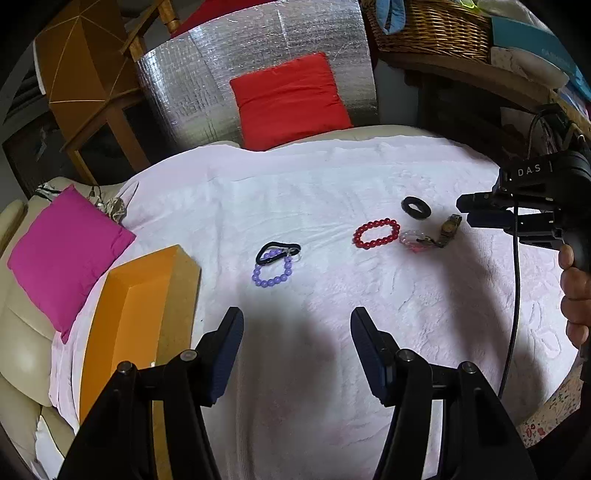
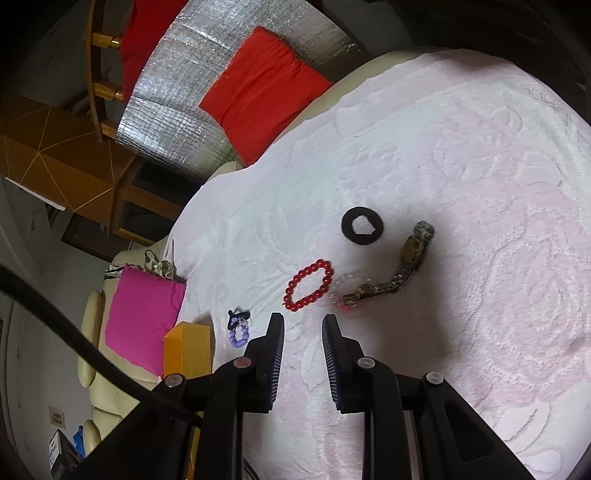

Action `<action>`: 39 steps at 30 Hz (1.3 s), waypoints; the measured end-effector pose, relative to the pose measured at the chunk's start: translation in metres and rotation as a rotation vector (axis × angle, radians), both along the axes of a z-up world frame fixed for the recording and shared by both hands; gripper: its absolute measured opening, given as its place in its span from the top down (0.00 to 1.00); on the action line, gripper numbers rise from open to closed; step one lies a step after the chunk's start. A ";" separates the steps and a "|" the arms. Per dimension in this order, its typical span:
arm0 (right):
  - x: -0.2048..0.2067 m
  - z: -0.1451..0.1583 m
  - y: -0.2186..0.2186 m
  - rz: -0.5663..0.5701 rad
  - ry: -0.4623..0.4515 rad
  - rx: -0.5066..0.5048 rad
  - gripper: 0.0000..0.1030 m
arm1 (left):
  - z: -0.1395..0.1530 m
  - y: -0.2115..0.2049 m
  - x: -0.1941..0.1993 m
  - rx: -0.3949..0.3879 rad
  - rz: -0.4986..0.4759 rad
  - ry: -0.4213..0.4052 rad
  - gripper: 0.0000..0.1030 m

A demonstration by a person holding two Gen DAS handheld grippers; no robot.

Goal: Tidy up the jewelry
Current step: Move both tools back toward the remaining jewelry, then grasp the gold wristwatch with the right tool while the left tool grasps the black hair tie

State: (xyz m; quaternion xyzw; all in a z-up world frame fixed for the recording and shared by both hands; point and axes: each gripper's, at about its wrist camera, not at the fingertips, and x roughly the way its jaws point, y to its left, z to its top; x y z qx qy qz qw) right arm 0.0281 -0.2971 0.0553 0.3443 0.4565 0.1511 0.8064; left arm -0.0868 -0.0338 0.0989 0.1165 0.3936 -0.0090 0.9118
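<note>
Surface: white textured bedspread [image 1: 332, 177], spread over a cream sofa.

Near-left group: purple bead bracelet [image 1: 271, 272] with a black hair tie [image 1: 275, 252] lying across its far edge. The left wrist view shows both clearly; in the right wrist view they are small, at the left, just beside the orange box [image 2: 186, 349].

Right group: red bead bracelet [image 1: 376, 233], laid flat as an oval; clear bead bracelet [image 2: 345, 284] touching its right end; a gold-toned wristwatch [image 2: 400, 269] stretched out, its clasp end overlapping the clear beads; a black fabric ring [image 2: 362, 226] farther off, apart from the rest. Only the right wrist view shows the watch face and band links.

Left gripper [image 1: 297, 354]: fingers spread wide, nothing between them, hovering over bare cloth nearer than the purple bracelet.

Right gripper [image 2: 303, 358]: fingers close together with a narrow gap, empty, poised just short of the red bracelet. The left wrist view alone shows its body from the side, with a hand [image 1: 576, 291] on the grip.

Surroundings: red cushion [image 1: 290, 99], pink cushion [image 1: 66, 254], silver foil sheet [image 1: 258, 62]. Wicker basket [image 1: 432, 29], left wrist view only.
</note>
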 end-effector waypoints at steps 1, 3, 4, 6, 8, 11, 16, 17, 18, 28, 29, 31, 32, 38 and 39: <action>0.000 0.000 -0.002 -0.001 0.003 -0.001 0.76 | 0.000 -0.002 0.001 0.001 -0.002 0.001 0.40; 0.000 -0.001 -0.005 -0.006 0.006 -0.008 0.76 | -0.001 -0.007 0.004 0.002 -0.011 0.001 0.40; 0.000 -0.001 -0.007 -0.008 0.006 -0.015 0.76 | -0.001 -0.009 0.004 0.003 -0.014 0.000 0.40; -0.001 -0.002 -0.009 -0.013 0.009 -0.033 0.76 | -0.002 -0.012 0.006 0.004 -0.019 0.000 0.40; -0.001 -0.003 -0.012 -0.018 0.013 -0.052 0.69 | -0.003 -0.015 0.008 0.004 -0.024 0.000 0.40; -0.001 -0.003 -0.019 -0.037 0.006 -0.077 0.53 | -0.004 -0.019 0.012 -0.004 -0.029 0.001 0.40; -0.001 -0.001 -0.024 -0.044 -0.007 -0.087 0.53 | -0.006 -0.025 0.016 -0.009 -0.036 -0.001 0.40; -0.001 -0.002 -0.025 -0.048 -0.008 -0.093 0.53 | -0.007 -0.026 0.017 -0.009 -0.035 -0.002 0.40; 0.000 -0.002 -0.026 -0.050 -0.007 -0.101 0.54 | -0.007 -0.028 0.018 -0.009 -0.036 -0.003 0.40; 0.002 -0.006 -0.030 -0.069 0.003 -0.131 0.54 | -0.011 -0.032 0.028 -0.015 -0.037 -0.009 0.40; 0.003 -0.007 -0.031 -0.072 0.005 -0.132 0.54 | -0.011 -0.032 0.029 -0.017 -0.037 -0.010 0.40; 0.003 -0.009 -0.033 -0.078 0.012 -0.134 0.54 | -0.012 -0.031 0.031 -0.020 -0.035 -0.009 0.40; 0.004 -0.010 -0.034 -0.083 0.016 -0.136 0.54 | -0.014 -0.030 0.032 -0.021 -0.035 -0.007 0.40; 0.010 -0.020 -0.046 -0.122 0.043 -0.136 0.54 | -0.032 -0.011 0.051 -0.040 -0.006 0.032 0.40; 0.011 -0.022 -0.049 -0.133 0.050 -0.137 0.54 | -0.036 -0.006 0.055 -0.044 0.002 0.038 0.40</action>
